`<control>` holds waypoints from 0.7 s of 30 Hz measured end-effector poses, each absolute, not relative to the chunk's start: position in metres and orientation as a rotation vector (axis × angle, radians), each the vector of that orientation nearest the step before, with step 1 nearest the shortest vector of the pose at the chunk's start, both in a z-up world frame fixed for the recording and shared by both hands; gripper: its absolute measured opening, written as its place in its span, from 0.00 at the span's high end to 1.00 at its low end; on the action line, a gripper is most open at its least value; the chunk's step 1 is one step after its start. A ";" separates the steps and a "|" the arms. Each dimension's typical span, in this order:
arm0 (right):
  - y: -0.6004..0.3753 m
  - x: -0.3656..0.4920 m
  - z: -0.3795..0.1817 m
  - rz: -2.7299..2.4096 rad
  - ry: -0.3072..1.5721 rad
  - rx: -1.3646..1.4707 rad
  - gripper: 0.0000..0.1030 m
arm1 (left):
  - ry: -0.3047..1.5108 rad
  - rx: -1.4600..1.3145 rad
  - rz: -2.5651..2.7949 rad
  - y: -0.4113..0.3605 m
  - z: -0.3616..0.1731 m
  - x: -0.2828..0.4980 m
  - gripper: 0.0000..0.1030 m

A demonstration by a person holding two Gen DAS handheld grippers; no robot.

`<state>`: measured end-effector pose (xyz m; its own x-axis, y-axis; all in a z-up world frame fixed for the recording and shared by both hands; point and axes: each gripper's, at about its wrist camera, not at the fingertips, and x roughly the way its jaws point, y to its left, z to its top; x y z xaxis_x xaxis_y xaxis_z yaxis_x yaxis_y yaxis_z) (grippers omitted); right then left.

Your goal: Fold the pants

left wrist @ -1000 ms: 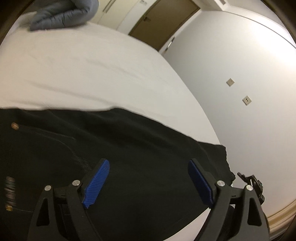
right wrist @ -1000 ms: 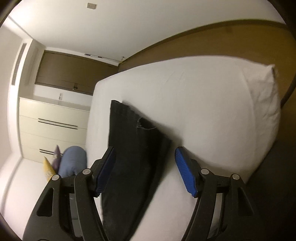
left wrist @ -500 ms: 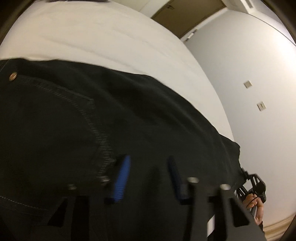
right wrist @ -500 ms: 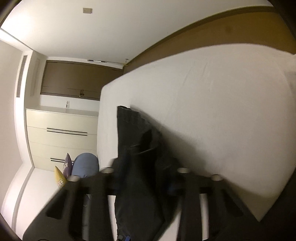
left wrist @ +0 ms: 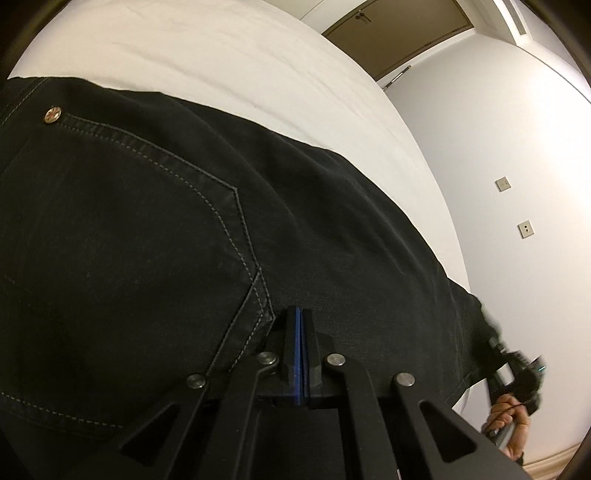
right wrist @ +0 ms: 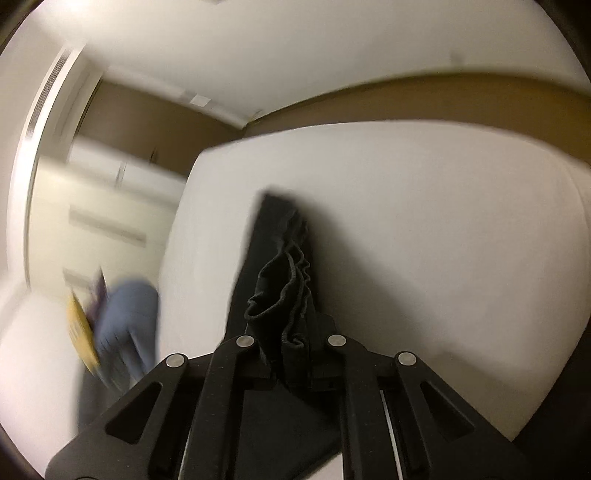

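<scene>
Black pants (left wrist: 155, 229) lie on a white bed (left wrist: 207, 55), back pocket and a rivet facing up. My left gripper (left wrist: 298, 321) has its blue pads pressed together at the pants' near edge beside the pocket corner; I cannot see fabric between them. My right gripper (right wrist: 291, 343) is shut on the bunched hem end of the pants (right wrist: 284, 273), lifted slightly off the bed (right wrist: 443, 229). The right gripper and the hand holding it also show in the left wrist view (left wrist: 517, 376) at the far leg end.
A grey-blue bundle of cloth (right wrist: 125, 325) with a yellow item (right wrist: 79, 332) lies at the bed's left side. White drawers (right wrist: 107, 206) and a brown door (left wrist: 402, 33) stand beyond the bed. A grey wall (left wrist: 509, 155) runs along the bed's right edge.
Both grippers moved down onto the pants and shut from wide open. The right one now holds the gathered hem and is moving; the left closed at the pocket edge.
</scene>
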<state>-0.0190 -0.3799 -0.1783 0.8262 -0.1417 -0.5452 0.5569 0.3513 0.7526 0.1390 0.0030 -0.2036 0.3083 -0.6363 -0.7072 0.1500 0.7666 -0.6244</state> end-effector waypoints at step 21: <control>-0.095 0.085 -0.190 -0.057 0.869 0.255 0.92 | 1.170 -0.493 -0.656 -0.048 -0.167 0.144 0.03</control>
